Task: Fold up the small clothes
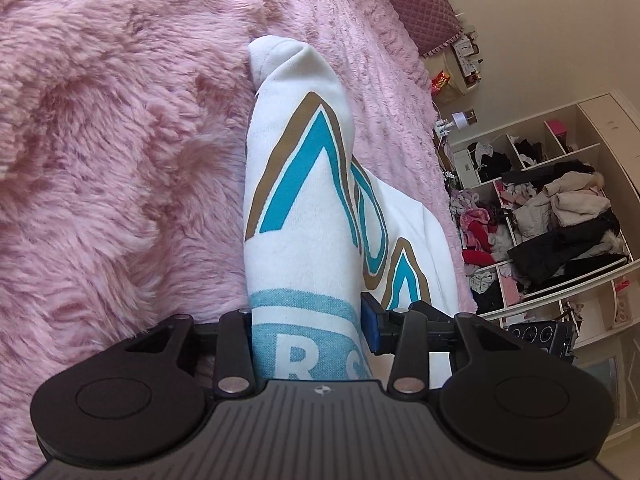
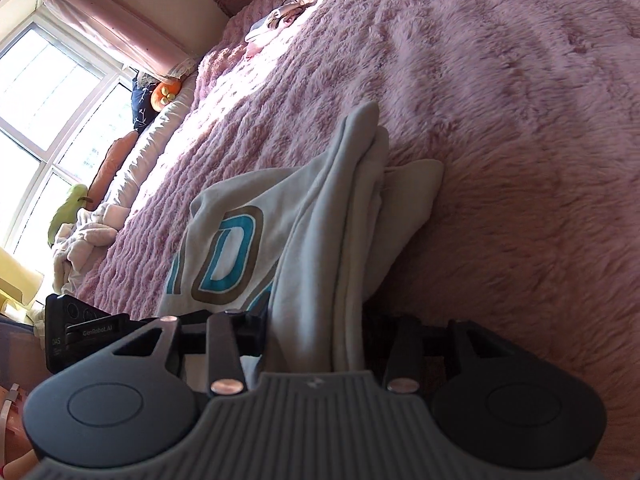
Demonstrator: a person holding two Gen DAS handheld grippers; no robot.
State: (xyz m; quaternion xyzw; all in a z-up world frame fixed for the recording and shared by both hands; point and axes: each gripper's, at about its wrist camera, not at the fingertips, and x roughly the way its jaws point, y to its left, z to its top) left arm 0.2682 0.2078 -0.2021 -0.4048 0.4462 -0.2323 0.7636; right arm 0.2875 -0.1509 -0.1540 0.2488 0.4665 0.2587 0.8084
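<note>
The white printed cotton garment (image 1: 304,208) runs lengthwise away between both grippers' half-spread jaws; whether the left gripper (image 1: 306,336) or right gripper (image 2: 312,340) grips is unclear.

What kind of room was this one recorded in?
Most likely a bedroom: a bed under a fluffy pink blanket, open wardrobe shelves stuffed with clothes, and a curtained window beside the bed.
</note>
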